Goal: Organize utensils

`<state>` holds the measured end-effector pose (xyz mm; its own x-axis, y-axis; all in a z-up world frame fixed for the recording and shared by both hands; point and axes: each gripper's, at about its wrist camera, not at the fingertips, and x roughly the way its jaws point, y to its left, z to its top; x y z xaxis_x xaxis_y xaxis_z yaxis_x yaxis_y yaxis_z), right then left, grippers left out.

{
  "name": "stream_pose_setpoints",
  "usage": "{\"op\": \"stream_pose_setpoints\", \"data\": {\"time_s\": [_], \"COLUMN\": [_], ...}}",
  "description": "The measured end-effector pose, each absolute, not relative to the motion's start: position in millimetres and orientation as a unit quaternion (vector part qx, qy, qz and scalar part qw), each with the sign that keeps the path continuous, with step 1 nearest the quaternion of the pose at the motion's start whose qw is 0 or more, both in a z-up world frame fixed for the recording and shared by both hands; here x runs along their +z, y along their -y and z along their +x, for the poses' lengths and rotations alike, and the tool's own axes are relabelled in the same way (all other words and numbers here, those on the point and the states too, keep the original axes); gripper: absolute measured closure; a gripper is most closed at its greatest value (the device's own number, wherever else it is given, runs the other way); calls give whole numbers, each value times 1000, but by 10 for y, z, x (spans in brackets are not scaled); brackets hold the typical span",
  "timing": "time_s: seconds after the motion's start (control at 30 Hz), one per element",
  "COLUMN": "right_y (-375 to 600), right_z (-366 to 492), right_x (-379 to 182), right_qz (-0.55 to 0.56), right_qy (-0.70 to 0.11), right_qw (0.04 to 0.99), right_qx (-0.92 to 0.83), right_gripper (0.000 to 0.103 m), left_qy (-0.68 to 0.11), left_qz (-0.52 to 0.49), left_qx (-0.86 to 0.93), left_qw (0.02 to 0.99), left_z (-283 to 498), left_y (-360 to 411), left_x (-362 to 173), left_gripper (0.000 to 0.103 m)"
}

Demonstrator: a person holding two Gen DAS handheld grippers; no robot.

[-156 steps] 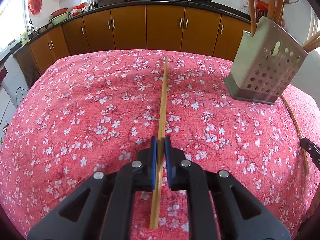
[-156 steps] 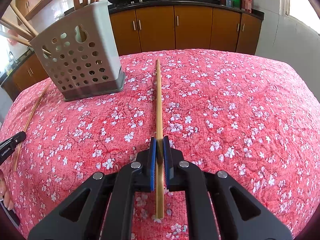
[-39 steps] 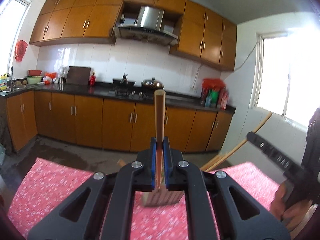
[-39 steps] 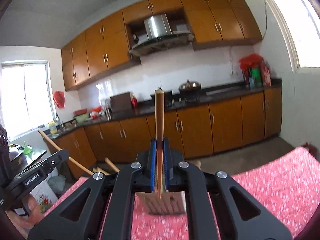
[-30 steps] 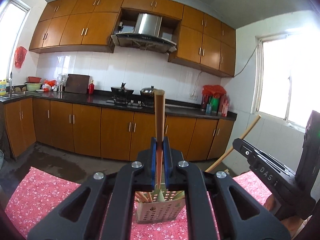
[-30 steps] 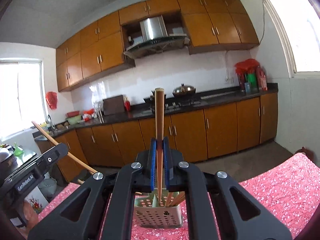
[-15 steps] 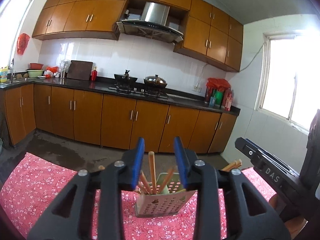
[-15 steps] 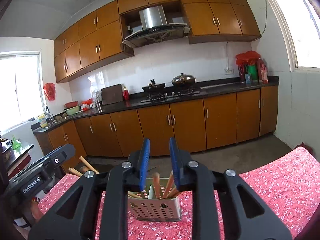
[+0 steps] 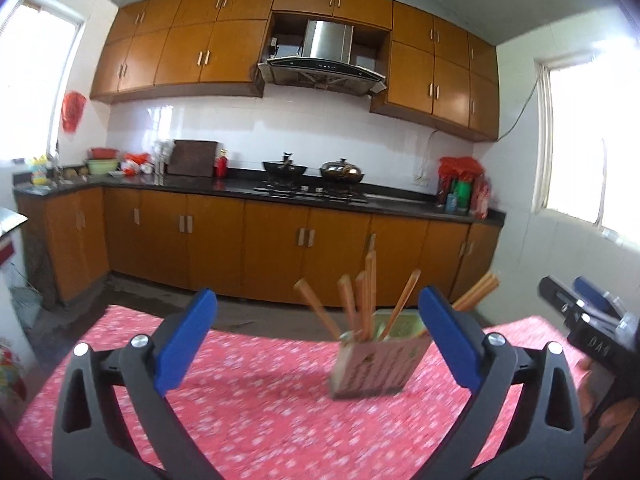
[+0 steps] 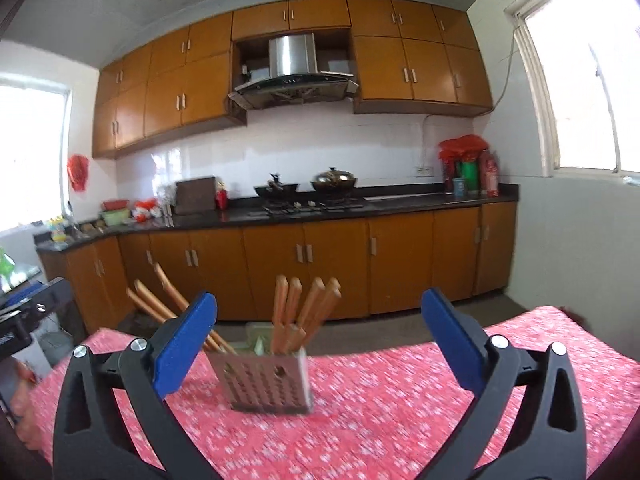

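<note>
A perforated metal utensil holder (image 9: pixel 374 364) stands on the red flowered tablecloth (image 9: pixel 248 408), with several wooden chopsticks (image 9: pixel 362 300) standing in it. My left gripper (image 9: pixel 318 326) is wide open and empty, raised above the table; the holder sits low between its fingers. In the right wrist view the same holder (image 10: pixel 268 380) with its chopsticks (image 10: pixel 304 312) sits between the fingers of my right gripper (image 10: pixel 320 328), also wide open and empty. The right gripper also shows at the right edge of the left wrist view (image 9: pixel 588 320).
The table's far edge (image 10: pixel 400 346) drops to the kitchen floor. Brown cabinets and a dark counter (image 9: pixel 280 192) with pots run along the back wall. The left gripper shows at the left edge of the right wrist view (image 10: pixel 28 304). Both views are motion-blurred.
Both grippers let go of their chopsticks, which now stand in the holder. Both jaws have opened wide and both grippers have drawn back from the holder.
</note>
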<state>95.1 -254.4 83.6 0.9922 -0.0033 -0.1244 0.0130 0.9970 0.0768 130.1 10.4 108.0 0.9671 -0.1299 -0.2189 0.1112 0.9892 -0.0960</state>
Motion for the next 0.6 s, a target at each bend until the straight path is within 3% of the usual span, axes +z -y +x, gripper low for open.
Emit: {"op": "stream_pose_setpoints", "data": {"time_s": [0.6], "right_y": [2294], "right_z": [328], "right_x": [-44], "right_qz": [9], "right_qy": [-137], "right_qw": [990], "right_qx": [-32], "right_gripper": [2], "left_qy": [-166], "left_qz": [14], "left_qx": [-20], "left_qw": [986], "left_z": [599], "left_y": [-45], "left_x": [223], "left_gripper": [4]}}
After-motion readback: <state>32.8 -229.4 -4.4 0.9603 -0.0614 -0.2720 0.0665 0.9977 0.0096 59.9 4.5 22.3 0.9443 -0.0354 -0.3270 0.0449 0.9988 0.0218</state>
